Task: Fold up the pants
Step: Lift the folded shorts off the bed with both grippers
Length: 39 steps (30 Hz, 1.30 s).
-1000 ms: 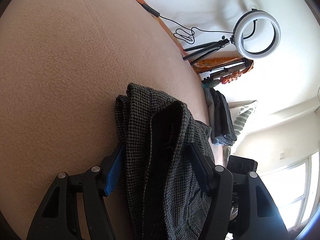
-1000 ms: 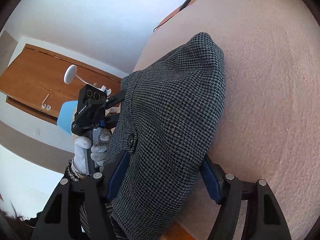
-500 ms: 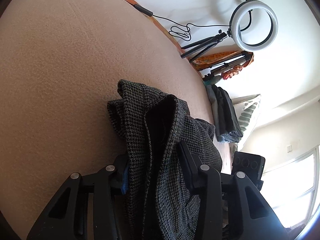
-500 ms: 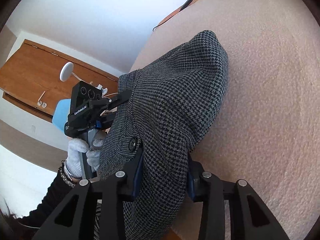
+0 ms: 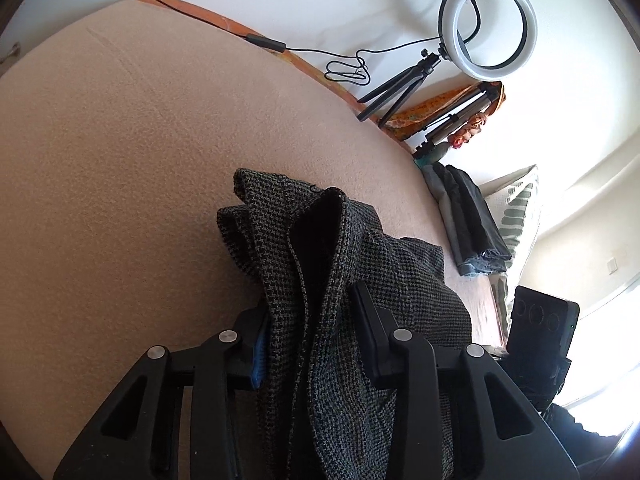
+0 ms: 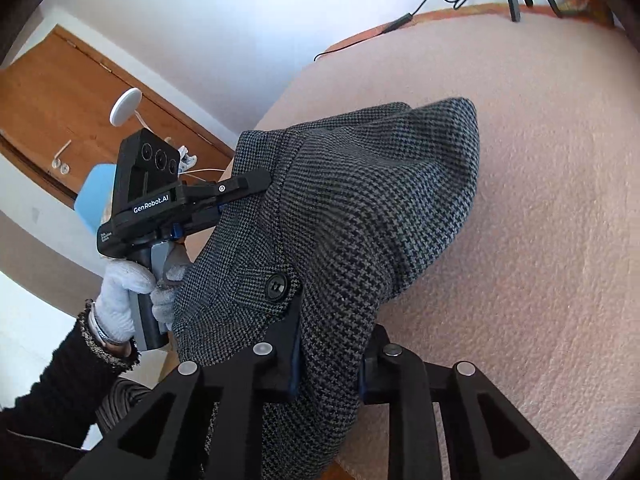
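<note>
Grey houndstooth pants [image 5: 360, 264] lie bunched on a pinkish-beige blanket [image 5: 120, 160]. My left gripper [image 5: 310, 312] has a thick fold of them between its fingers; the jaws are closing and the pads press the cloth. In the right wrist view the pants [image 6: 380, 200] show a black button [image 6: 277, 285] at the waistband. My right gripper [image 6: 334, 332] pinches the cloth just right of that button, its jaws closing too. The left gripper's finger [image 6: 248, 184] bites the waistband farther left, held by a gloved hand [image 6: 120, 292].
A ring light [image 5: 488, 28] on a small tripod, a black cable [image 5: 344, 68] and a second tripod stand at the blanket's far edge. Folded dark clothes [image 5: 468, 216] and a patterned pillow [image 5: 516, 208] lie at the right. A wooden door [image 6: 60, 92] is behind the left hand.
Both grippers' jaws went from wide apart around the pants to pressed onto the cloth. Both hands have risen a little and rolled, and the waistband has lifted with them.
</note>
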### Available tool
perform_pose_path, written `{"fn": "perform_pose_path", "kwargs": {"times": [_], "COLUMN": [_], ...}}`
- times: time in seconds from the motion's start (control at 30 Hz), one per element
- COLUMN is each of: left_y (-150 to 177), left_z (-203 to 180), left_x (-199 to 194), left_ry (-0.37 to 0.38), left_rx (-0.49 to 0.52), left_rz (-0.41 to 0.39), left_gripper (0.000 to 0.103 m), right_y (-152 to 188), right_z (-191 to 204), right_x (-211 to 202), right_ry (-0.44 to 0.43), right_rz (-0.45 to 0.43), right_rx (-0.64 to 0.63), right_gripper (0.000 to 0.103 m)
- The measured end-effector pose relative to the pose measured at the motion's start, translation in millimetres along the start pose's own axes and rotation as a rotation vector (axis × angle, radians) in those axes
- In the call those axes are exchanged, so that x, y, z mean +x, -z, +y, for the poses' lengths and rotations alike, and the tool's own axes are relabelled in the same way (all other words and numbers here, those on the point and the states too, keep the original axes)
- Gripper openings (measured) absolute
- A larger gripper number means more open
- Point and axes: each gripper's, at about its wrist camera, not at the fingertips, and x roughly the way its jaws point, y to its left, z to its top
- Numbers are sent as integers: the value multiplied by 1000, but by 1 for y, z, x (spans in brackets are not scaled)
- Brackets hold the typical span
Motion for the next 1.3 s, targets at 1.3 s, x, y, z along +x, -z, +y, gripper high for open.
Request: {"fn": "perform_pose_path", "kwargs": {"times": [1.3], "left_y": [-4], "left_z": [-9], "left_x": [-16], "left_ry": [61], "left_rx": [1], "left_rz": [-28], "left_gripper": [29], "right_y": [4], "right_z": [58], "right_x": [-2], "right_ry": [84], "right_rz": [-30], "right_rx": [-168], "right_gripper": [13]}}
